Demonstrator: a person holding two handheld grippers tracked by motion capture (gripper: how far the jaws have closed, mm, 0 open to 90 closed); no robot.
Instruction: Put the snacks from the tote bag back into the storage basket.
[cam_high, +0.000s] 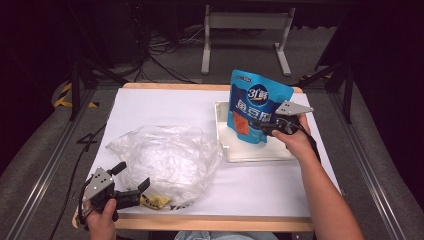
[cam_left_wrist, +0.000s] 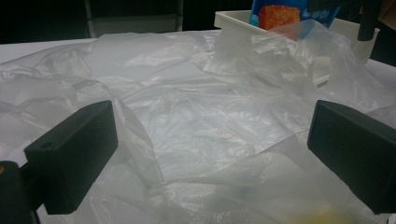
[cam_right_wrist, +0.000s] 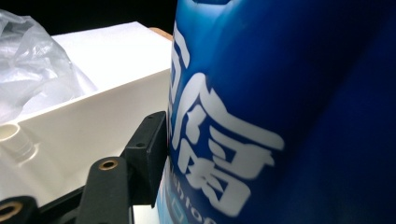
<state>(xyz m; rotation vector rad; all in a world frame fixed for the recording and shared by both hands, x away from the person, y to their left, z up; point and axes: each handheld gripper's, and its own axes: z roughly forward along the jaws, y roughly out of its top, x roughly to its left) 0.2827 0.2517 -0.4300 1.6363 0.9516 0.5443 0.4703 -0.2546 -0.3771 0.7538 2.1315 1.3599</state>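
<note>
A blue stand-up pouch (cam_high: 257, 105) with white lettering and an orange window stands upright in the white tray (cam_high: 240, 152) at the far right of the surface (cam_high: 165, 102). The right hand-held gripper (cam_high: 265, 128) meets the pouch at its lower right edge. In the right gripper view one black jaw lies against the pouch face (cam_right_wrist: 280, 107); the other jaw is hidden, so whether the pads press the pouch cannot be told for sure, though the jaws stand partly spread. The step in hand appears to be the placing of the pouch in the tray, at the point of release.

A crumpled clear plastic bag (cam_high: 165, 160) lies left of the tray, its edge lapping against the tray's side. At the near left corner the left hand-held gripper (cam_high: 131, 181) rests at the bag's rim with jaws spread wide, film (cam_left_wrist: 205, 130) between them but unpinched.

The next move calls for the right jaws to part fully and back off without toppling the pouch.
</note>
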